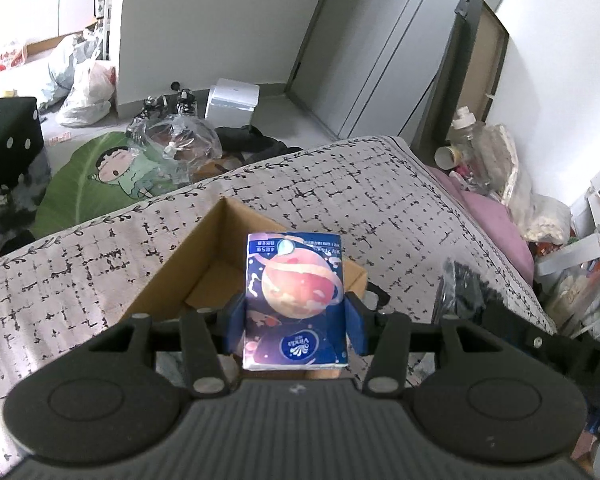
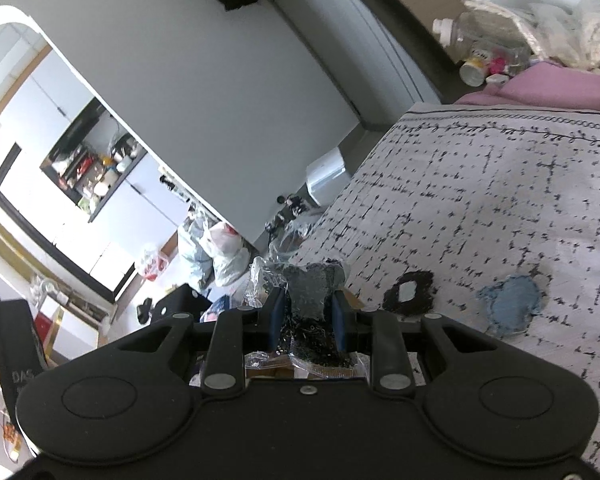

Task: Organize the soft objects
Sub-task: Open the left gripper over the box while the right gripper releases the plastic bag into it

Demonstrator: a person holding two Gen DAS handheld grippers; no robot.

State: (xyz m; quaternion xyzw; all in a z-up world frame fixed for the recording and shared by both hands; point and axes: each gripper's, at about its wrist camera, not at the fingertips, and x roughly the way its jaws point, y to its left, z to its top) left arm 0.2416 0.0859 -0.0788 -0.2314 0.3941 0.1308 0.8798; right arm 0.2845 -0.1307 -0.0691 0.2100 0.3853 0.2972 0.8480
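a: largest first; the bed cover with its black dash print fills the middle of the left wrist view, and an open cardboard box sits on it at frame centre; the right wrist view shows the same cover across its right half but barely any of the box.

b: and the left gripper?

a: its blue fingers are clamped on a tissue pack with a planet print, held upright over the box, lower centre of frame.

b: the right one?

a: the right gripper is closed on a dark scrubby pad in clear wrap, low centre; only this view shows a black ring-shaped pad and a blue pad lying on the cover at lower right, apart from each other.
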